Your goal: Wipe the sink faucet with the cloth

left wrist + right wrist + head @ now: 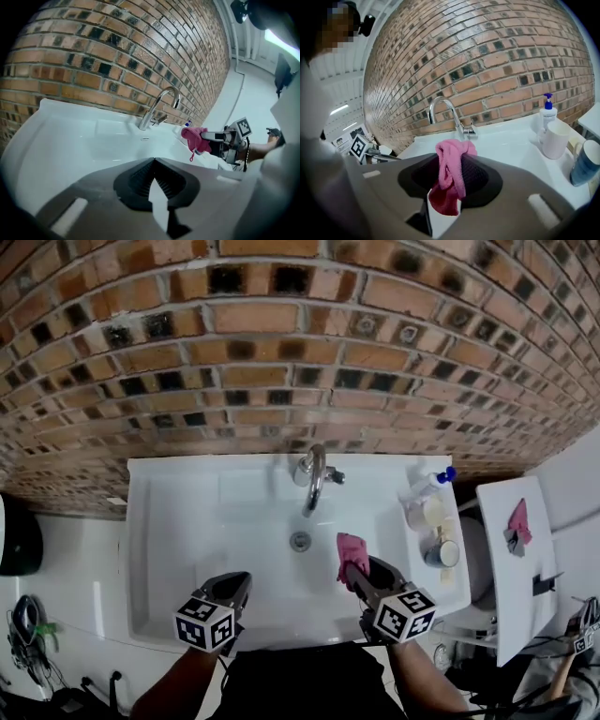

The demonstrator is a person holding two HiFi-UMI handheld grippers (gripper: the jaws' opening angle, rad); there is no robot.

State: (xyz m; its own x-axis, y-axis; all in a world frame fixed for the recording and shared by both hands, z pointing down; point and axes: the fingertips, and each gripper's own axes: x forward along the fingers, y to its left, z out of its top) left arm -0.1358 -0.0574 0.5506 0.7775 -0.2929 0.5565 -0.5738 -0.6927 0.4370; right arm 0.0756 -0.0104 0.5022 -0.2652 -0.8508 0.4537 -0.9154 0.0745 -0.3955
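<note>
A chrome gooseneck faucet rises at the back of the white sink. My right gripper hangs over the basin's front right, shut on a pink cloth that bunches out of its jaws. The cloth is well short of the faucet. My left gripper hovers over the basin's front left, jaws closed together with nothing in them.
The sink's right ledge carries a soap pump bottle, a white mug and a blue cup. A second pink cloth lies on a white surface at right. Brick wall behind. The drain sits mid-basin.
</note>
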